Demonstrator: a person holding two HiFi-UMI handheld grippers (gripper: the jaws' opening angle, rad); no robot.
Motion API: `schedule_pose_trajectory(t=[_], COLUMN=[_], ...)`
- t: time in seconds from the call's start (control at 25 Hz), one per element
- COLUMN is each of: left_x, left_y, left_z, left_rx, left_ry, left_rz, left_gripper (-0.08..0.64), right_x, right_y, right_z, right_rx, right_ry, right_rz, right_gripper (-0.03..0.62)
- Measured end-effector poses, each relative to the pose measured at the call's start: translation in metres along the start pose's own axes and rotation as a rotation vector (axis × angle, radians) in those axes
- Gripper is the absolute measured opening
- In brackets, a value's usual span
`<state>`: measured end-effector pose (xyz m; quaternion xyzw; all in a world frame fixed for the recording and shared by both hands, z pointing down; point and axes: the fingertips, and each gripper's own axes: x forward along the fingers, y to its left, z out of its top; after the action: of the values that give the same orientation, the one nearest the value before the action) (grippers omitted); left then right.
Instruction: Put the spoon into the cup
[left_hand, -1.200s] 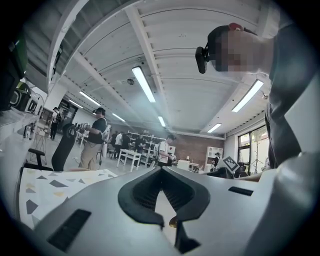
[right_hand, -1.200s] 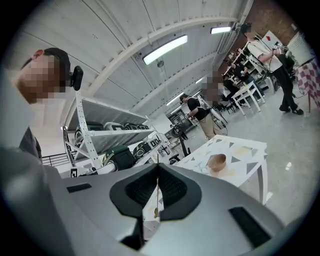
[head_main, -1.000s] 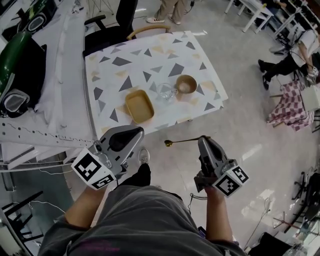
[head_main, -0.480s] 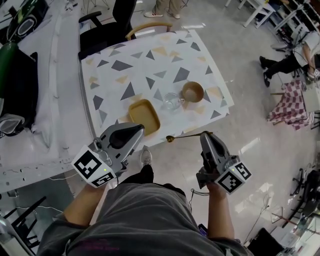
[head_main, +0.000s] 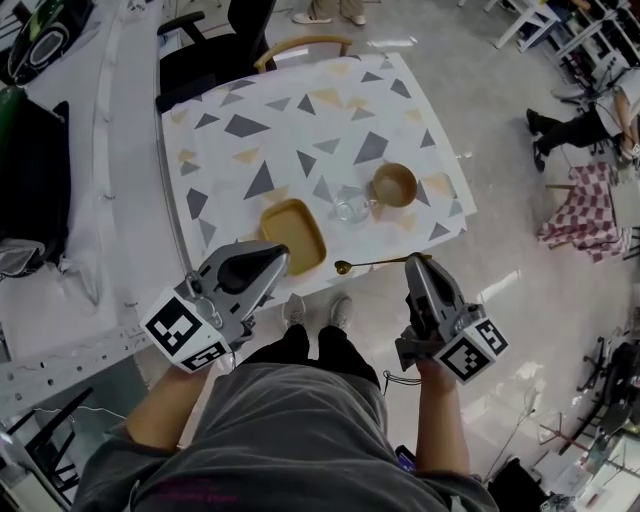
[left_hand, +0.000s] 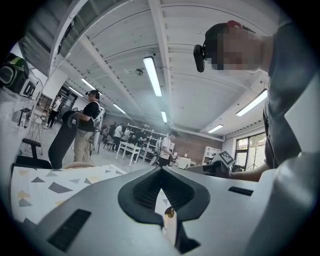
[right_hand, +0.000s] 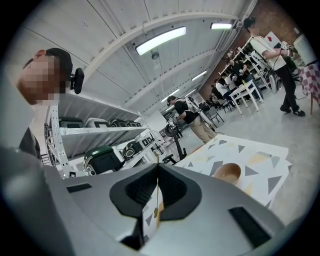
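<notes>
A gold spoon (head_main: 375, 263) juts sideways to the left from my right gripper (head_main: 412, 260), which is shut on its handle end. In the right gripper view the thin handle (right_hand: 157, 195) runs up between the closed jaws of the right gripper (right_hand: 158, 165). The spoon hangs just off the table's near edge. A clear glass cup (head_main: 350, 207) stands on the patterned table (head_main: 300, 120), ahead of the spoon. My left gripper (head_main: 283, 256) is shut and holds nothing, level with the near edge. The spoon's bowl (left_hand: 169, 212) shows through the gap below the left gripper's (left_hand: 161, 170) tips.
A yellow square dish (head_main: 292, 232) sits left of the cup and a wooden bowl (head_main: 394, 184) right of it. A black chair (head_main: 215, 55) stands at the far side. A white bench (head_main: 70, 230) runs along the left. People are seated at the far right.
Both grippers and the spoon have come closer to the table's near edge as the person stepped forward; the shoes now show below. Neither grip has changed.
</notes>
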<state>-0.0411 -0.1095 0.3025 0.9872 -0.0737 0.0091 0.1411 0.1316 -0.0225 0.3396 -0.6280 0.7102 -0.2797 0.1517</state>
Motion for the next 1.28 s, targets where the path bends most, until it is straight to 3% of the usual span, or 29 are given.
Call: schedule_pose_trajectory(t=[0.28, 0.8, 1.04, 1.28], left_x=[0.009, 0.043, 0.055, 0.063], left_y=[0.011, 0.036, 0.051, 0.064], left_z=[-0.005, -0.011, -0.016, -0.020], left_rx=[-0.007, -0.029, -0.051, -0.074], left_ry=[0.011, 0.021, 0.021, 0.017], left_rz=[0.044, 0.191, 0.262, 0.334], left_gripper=[0.015, 0.015, 0.015, 0.015], right_x=[0.018, 0.069, 0.100, 0.127], right_y=[-0.016, -0.059, -0.070, -0.082], right_z=[0.009, 0.029, 0.036, 0.037], right_rx=[0.001, 0.003, -0.082, -0.100], right_ry=[0.014, 0.119, 0.198, 0.267], right_rz=[0.027, 0.139, 0.218, 0.275], right_gripper=[0.023, 0.023, 0.023, 0.023])
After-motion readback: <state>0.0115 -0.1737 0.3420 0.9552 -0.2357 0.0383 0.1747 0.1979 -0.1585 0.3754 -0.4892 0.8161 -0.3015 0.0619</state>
